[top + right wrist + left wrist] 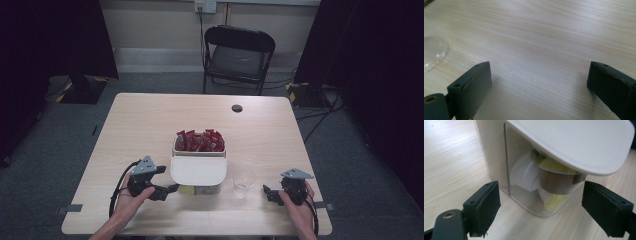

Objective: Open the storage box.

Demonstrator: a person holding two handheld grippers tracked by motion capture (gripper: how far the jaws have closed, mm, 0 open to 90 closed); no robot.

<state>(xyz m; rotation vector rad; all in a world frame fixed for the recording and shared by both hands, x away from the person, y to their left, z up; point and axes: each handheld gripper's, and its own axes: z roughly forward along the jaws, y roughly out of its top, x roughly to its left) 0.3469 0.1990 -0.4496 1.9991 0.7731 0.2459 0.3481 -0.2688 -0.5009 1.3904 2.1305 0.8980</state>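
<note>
My left gripper [172,189], jaws apart and empty, faces the lidded clear container [529,195] mid-table, while at its three o'clock beyond the plastic cup [244,181] my right gripper [266,192] rests wide open.

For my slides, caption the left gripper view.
Open left gripper faces a clear container holding capsules beneath a white lid.

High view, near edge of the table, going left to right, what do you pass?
Left tool → white lidded container with pods in its clear base → clear plastic cup → right tool.
</note>
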